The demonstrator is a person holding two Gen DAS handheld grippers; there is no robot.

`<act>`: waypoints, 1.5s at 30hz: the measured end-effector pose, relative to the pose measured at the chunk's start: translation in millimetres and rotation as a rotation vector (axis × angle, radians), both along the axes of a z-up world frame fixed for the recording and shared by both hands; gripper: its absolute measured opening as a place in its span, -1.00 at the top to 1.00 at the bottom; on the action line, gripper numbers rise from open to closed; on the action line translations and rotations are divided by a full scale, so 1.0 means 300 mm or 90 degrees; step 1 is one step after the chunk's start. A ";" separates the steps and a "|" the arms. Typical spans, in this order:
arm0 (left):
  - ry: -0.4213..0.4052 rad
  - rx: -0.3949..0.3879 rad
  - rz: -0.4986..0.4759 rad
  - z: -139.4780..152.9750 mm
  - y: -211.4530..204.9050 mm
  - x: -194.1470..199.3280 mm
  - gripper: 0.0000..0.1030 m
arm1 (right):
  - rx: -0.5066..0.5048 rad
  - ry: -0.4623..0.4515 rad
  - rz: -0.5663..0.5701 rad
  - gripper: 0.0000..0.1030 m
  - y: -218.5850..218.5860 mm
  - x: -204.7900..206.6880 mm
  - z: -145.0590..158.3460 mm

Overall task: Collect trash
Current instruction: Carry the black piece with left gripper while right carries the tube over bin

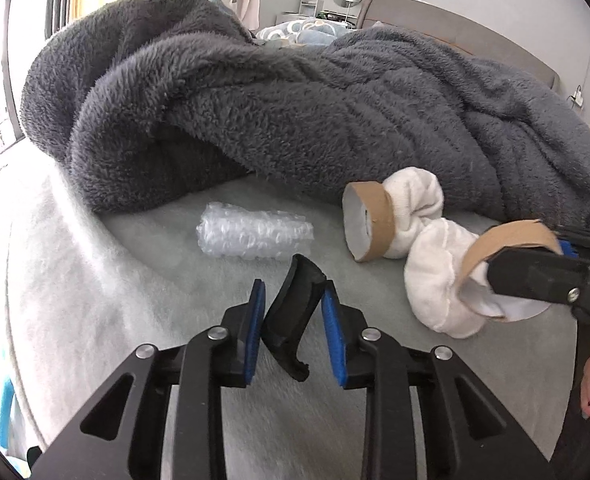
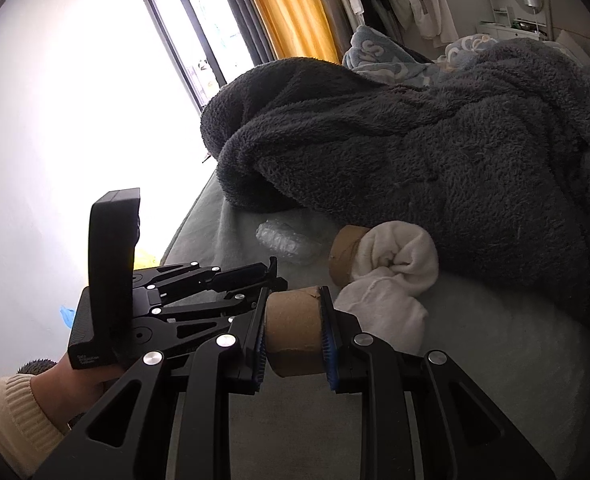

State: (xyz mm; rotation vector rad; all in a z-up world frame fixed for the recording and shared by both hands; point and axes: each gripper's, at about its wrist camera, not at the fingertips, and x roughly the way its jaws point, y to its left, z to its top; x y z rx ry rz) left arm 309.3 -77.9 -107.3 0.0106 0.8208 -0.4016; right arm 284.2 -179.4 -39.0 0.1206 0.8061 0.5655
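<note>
Bed [image 1: 199, 432]: pale grey-green cover, serving as the work surface. All the loose trash lies at its near edge, within reach of both hands.

Dark grey fleece blanket [image 1: 295, 112]: heaped across the far part of the bed, its folded edge overhanging the cover. It hems the litter in from behind, so pickups have to come from the near side.

White socks [image 1: 427, 292]: two bundles, one behind the other, to the right of centre. Probably laundry, not trash (my judgement only).

Bubble wrap roll [image 1: 255, 236]: lies on its side in front of the blanket fold, apart from the rest and untouched. Soft and slippery-looking; likely wants a firm squeeze.

Cardboard tape core on the bed [image 1: 369, 220]: stands on its rim against the rear sock, which seems to prop it.

Right gripper [image 2: 293, 344]: clenched on a second cardboard core [image 2: 293, 340], pads on its two open ends. That axial hold keeps the thin wall from being crushed flat. In the left wrist view it sits beside the front sock.

Left gripper [image 1: 293, 332]: narrowed around a curved black plastic piece [image 1: 295, 320]. The right pad touches its upper edge, the left pad its lower part, so I read it as gripped, though only lightly (the piece stands tilted between them).
</note>
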 end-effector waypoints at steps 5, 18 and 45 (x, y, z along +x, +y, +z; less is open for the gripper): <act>-0.007 -0.023 0.020 0.031 0.036 -0.052 0.40 | -0.006 -0.001 0.001 0.55 0.047 -0.022 0.021; -0.009 -0.027 0.092 0.061 0.235 -0.197 0.40 | 0.018 0.005 0.010 0.55 0.171 -0.088 0.099; 0.112 0.020 0.314 -0.088 0.828 -0.371 0.40 | -0.007 0.019 0.174 0.55 0.751 -0.156 0.080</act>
